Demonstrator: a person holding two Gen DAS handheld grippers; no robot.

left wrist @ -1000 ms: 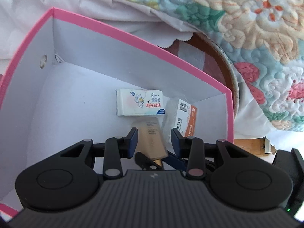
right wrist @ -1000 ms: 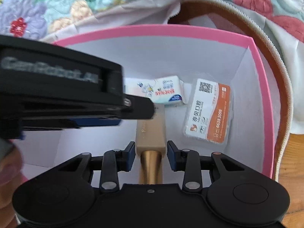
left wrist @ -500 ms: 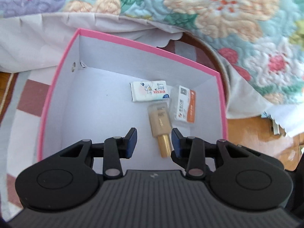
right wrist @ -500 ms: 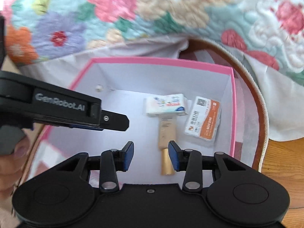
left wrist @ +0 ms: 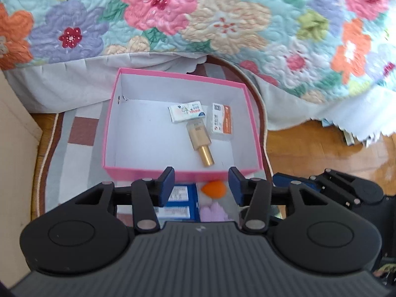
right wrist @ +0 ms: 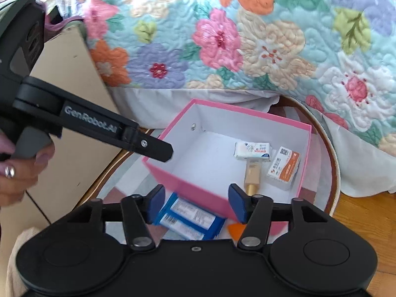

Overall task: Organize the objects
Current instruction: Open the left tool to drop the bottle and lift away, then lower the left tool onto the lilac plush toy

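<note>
Purple item (left wrist: 213,212) half hidden behind claw body

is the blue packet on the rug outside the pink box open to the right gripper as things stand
Probably yes. The blue packet lies flat on the rug, in front of the pink box wall, just below the right gripper. Its jaws are opening with nothing between them, and nothing covers the packet.

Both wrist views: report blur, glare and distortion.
Left wrist view: the floral quilt blurs and bows toward the edges, sunlight washes out its right corner; the pink cardboard box stays sharp. Right wrist view: the quilt smears; the box's contents stay readable.
</note>
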